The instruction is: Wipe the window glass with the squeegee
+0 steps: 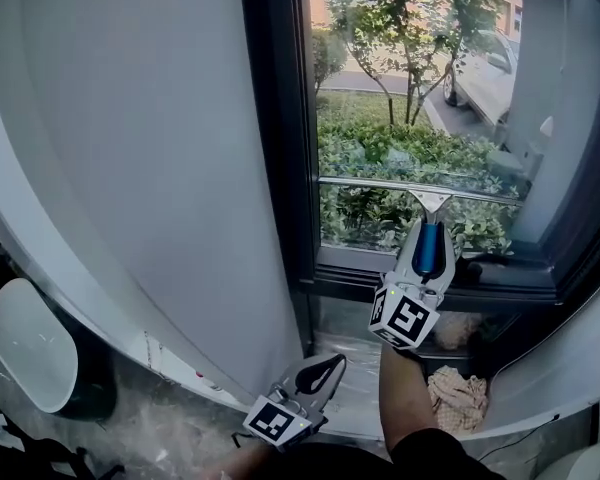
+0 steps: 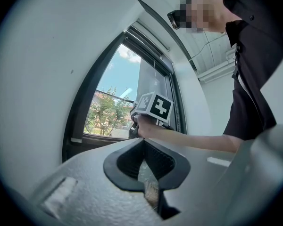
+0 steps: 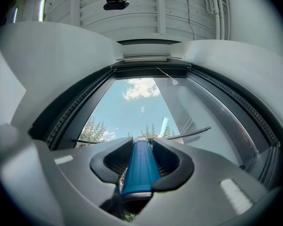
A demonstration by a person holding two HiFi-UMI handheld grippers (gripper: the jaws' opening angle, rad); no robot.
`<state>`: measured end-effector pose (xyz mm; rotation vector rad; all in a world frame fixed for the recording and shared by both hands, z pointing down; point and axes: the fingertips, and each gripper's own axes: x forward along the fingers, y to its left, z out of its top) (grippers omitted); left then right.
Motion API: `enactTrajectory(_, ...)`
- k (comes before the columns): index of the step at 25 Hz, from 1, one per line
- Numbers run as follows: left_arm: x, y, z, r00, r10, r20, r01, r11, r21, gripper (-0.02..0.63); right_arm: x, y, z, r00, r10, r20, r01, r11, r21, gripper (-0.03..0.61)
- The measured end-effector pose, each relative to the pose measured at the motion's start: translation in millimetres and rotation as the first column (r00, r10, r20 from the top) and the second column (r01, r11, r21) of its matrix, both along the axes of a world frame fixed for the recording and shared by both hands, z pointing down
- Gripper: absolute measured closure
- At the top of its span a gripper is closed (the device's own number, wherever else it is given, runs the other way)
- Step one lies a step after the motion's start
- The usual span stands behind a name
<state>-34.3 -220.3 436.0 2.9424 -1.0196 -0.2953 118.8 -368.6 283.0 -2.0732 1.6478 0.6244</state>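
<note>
Squeegee point(image 1: 430, 204) (blue handle) clamped in right hand-held gripper point(image 1: 427, 236), blade seemingly on glass point(image 1: 380, 88).

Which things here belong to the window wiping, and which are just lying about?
In use: squeegee, window glass, right gripper gripping the squeegee.
Lying about: cloth on the floor, white object at left, left gripper shut and idle.

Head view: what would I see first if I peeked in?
The blue-handled squeegee, clamped in the right gripper, holds its blade level across the lower window glass, green bushes behind. Lower down, the left gripper hangs shut and empty beside the white wall.
</note>
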Motion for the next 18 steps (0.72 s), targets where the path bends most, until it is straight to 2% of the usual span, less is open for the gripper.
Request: enactTrajectory(18, -3, 15, 1, 1.0, -0.012, -0.016, 0.011, 0.999, -0.046, 0.614, 0, 2, 41, 1.0, 0.006, 0.027, -0.003, 0.995, -0.096, 0.449)
